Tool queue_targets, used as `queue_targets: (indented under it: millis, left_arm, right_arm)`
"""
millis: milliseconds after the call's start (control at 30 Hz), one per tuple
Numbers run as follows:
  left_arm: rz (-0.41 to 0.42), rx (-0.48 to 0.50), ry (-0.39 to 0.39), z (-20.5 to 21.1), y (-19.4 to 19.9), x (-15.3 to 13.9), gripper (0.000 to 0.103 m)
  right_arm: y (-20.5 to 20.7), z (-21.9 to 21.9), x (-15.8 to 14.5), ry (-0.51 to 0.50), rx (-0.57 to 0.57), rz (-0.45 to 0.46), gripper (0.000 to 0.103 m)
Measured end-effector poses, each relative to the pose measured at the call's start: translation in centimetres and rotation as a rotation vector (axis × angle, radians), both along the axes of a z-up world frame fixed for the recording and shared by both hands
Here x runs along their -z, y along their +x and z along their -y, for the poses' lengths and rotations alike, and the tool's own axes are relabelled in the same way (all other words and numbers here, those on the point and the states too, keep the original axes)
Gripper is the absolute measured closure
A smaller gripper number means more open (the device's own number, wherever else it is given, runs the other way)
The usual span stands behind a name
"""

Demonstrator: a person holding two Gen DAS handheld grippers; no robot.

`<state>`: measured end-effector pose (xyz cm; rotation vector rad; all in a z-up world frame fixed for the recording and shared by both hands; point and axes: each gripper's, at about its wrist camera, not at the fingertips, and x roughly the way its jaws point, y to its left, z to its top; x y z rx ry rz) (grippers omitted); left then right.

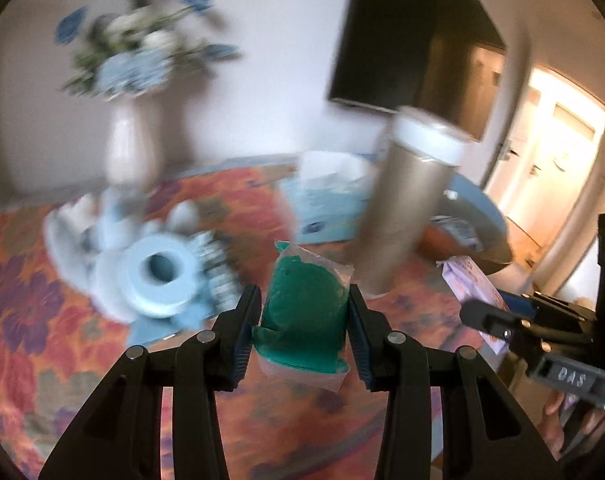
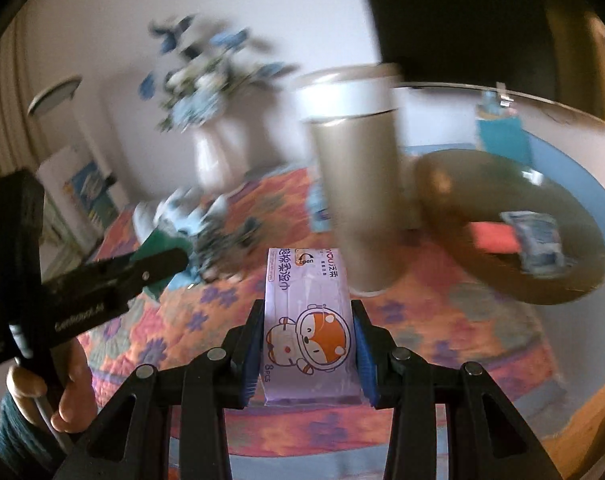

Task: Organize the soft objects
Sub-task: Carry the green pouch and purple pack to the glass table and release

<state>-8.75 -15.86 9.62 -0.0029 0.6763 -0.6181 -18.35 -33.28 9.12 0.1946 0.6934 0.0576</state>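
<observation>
Your left gripper (image 1: 304,332) clamps a green pack (image 1: 304,316); your right gripper (image 2: 306,350) clamps a purple wipes pack (image 2: 308,328).
Both packs are held above the floral cloth (image 1: 42,320), jaws closed on their sides. A tan canister (image 2: 354,200) stands mid-table; the dark bowl (image 2: 574,284) at the table's right edge holds a blue pack (image 2: 538,240) and something red. Paper roll (image 1: 160,276) and vase (image 1: 130,148) sit left, blurred.

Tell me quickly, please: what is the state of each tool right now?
Left tool: closed on the green packet, lifted above the table.
Right tool: closed on the purple wipes pack, also held above the table.
</observation>
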Motion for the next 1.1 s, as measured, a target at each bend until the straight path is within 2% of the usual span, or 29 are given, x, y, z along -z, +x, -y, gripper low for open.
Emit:
queue_targets:
  millis: [267,400,633,800,833,867,900,933,1000,1100]
  left_arm:
    - [0.027,0.164,-0.008,8.4,-1.0,-1.9,0.064]
    - [0.042,0.222,-0.014,12.0,-1.0,-2.7,0.064]
    - [0.087,0.285,0.002,18.3,-1.2,-3.5,0.064]
    - [0.113,0.245,0.056,22.1,0.5,-2.7,0.064]
    - [0.121,0.23,0.067,22.5,0.8,-2.7,0.062]
    - [0.128,0.217,0.077,22.8,1.2,-2.5,0.057]
    - [0.134,0.206,0.092,23.4,1.5,-2.2,0.052]
    - [0.136,0.204,0.105,23.7,1.6,-1.9,0.049]
    - [0.141,0.211,0.138,24.3,1.4,-1.2,0.024]
    - [0.184,0.223,0.157,24.4,0.1,-0.7,0.02]
  right_arm:
    - [-3.3,9.1,-3.0,0.107,0.158,0.072,0.064]
    - [-3.7,12.8,-4.6,0.103,0.228,0.111,0.064]
    - [0.3,18.7,-6.2,0.143,0.311,0.114,0.064]
    - [5.6,21.8,-6.1,0.191,0.312,0.049,0.064]
    - [6.6,22.3,-5.9,0.204,0.315,0.032,0.064]
    - [7.5,22.8,-5.8,0.216,0.318,0.014,0.058]
    - [8.3,23.4,-5.6,0.223,0.321,-0.007,0.052]
    - [8.8,23.9,-5.4,0.23,0.32,-0.023,0.041]
    - [9.1,24.6,-5.0,0.245,0.319,-0.044,0.041]
    - [7.7,25.0,-4.9,0.249,0.332,-0.033,0.041]
